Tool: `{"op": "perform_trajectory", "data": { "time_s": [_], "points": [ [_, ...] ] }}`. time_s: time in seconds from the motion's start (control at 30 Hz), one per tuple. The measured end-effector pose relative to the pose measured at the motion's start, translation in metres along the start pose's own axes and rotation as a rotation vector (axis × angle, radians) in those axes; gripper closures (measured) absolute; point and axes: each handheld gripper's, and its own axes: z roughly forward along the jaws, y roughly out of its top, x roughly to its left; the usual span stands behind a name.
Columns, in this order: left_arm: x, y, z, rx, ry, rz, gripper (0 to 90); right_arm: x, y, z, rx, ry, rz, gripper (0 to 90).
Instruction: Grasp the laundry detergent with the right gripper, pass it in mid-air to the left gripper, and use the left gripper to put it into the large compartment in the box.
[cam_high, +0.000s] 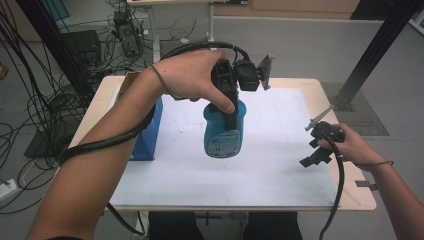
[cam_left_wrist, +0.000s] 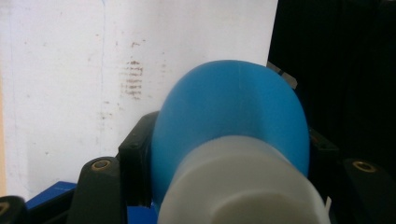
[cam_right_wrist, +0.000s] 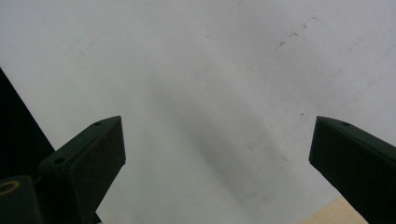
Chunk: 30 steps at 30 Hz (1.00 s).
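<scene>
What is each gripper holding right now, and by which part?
The left gripper is shut on the blue bottle, clamped across its upper body just below the white cap. The right gripper is open and holds nothing.

A blue box (cam_high: 148, 135) rests on the white table (cam_high: 280, 165).

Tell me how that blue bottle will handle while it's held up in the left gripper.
The bottle looks like smooth rigid plastic, so it probably won't buckle but could slip. The left gripper clamps it near the white cap, body hanging below, so it may swing. Set down, its rounded body would likely roll on the table.
</scene>
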Motion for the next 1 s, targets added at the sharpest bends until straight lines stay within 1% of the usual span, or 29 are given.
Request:
{"op": "perform_trajectory", "data": {
  "time_s": [0.13,0.3,0.43,0.57,0.63,0.7,0.83,0.9,1.0],
  "points": [
    [0.001,-0.001,0.0,0.004,-0.002,-0.004,37.3,-0.001,0.001,0.001,0.023,-0.01,0.001,3.5],
    [0.001,-0.002,-0.001,0.009,-0.001,-0.006,37.3,-0.001,0.003,0.003,0.054,-0.034,-0.014,3.7],
    [0.002,-0.002,0.0,0.018,-0.006,-0.005,37.4,-0.001,0.004,0.005,0.076,-0.041,-0.019,3.8],
    [0.002,-0.002,0.0,0.019,-0.006,-0.008,37.4,-0.002,0.004,0.006,0.08,-0.043,-0.019,3.8],
    [0.002,-0.002,0.0,0.011,-0.005,-0.009,37.4,-0.002,0.005,0.006,0.081,-0.041,-0.019,3.8],
    [0.003,-0.001,-0.001,0.015,-0.006,-0.006,37.4,-0.001,0.005,0.007,0.082,-0.042,-0.018,3.8],
    [0.006,0.001,-0.002,0.01,-0.006,-0.013,37.4,0.0,0.006,0.007,0.081,-0.041,-0.023,4.0],
    [0.008,0.003,-0.001,0.013,-0.008,-0.019,37.4,0.001,0.006,0.008,0.079,-0.039,-0.026,4.0],
    [0.013,0.003,-0.002,0.008,-0.01,-0.047,37.4,0.001,0.005,0.008,0.075,-0.041,-0.025,4.0]
  ]
}}
